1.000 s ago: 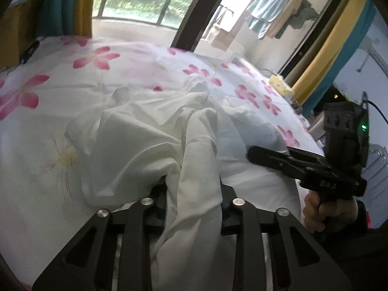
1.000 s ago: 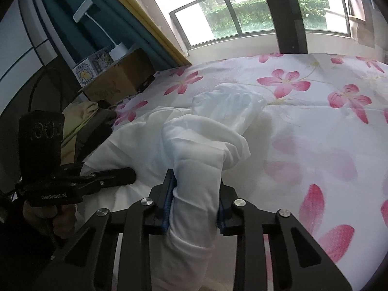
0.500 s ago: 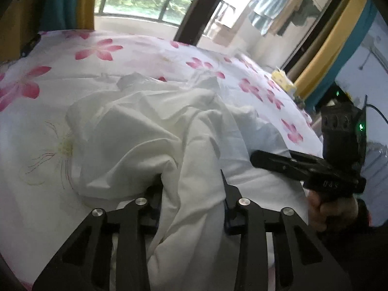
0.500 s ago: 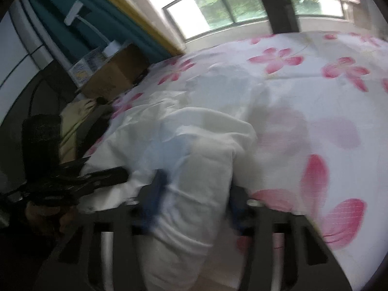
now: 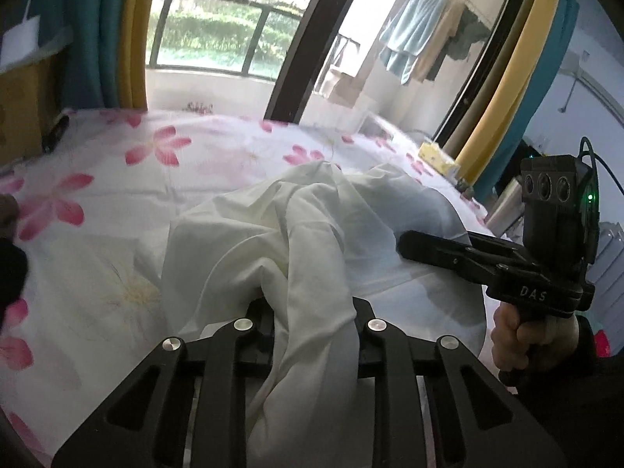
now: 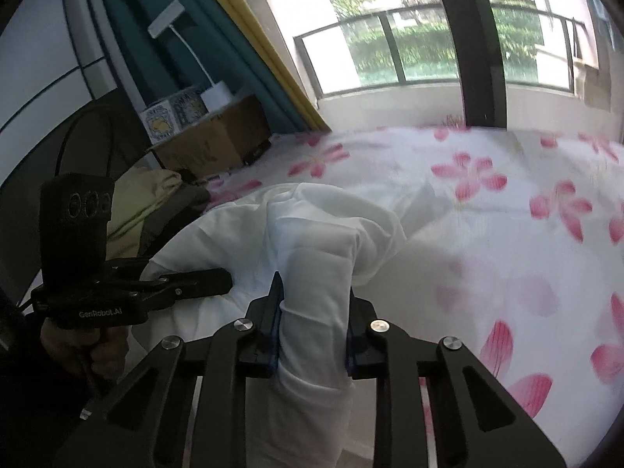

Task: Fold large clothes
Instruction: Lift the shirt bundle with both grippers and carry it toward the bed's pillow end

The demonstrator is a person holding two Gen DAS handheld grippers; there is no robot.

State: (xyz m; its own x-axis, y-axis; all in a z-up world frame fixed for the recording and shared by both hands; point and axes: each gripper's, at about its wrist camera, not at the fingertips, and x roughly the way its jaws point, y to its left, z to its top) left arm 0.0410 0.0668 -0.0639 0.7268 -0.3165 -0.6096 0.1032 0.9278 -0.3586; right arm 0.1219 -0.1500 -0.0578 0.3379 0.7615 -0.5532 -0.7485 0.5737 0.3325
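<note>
A large white garment [image 5: 296, 234] lies bunched on the flowered bed sheet [image 5: 117, 179]. A thick fold of it runs between the jaws of my left gripper [image 5: 314, 312], which are closing and press on the cloth. My right gripper [image 6: 314, 300] pinches another bundled fold of the white garment [image 6: 323, 234]; its jaws are closing too. Both held folds are lifted off the bed. The right gripper [image 5: 413, 240] shows at the right of the left wrist view, held by a hand [image 5: 518, 331]. The left gripper [image 6: 222, 279] shows at the left of the right wrist view.
A cardboard box [image 6: 218, 144] with small cartons stands at the bed's left side beside a dark fan [image 6: 89, 144] and yellowish cloth [image 6: 148, 195]. Window and curtains [image 5: 105, 31] lie beyond the bed. A yellow box [image 5: 436, 156] rests at the far right edge.
Both grippers have risen with the white garment between their jaws, and the cloth is pulled up higher from the bed. The jaws of both have narrowed on the folds.
</note>
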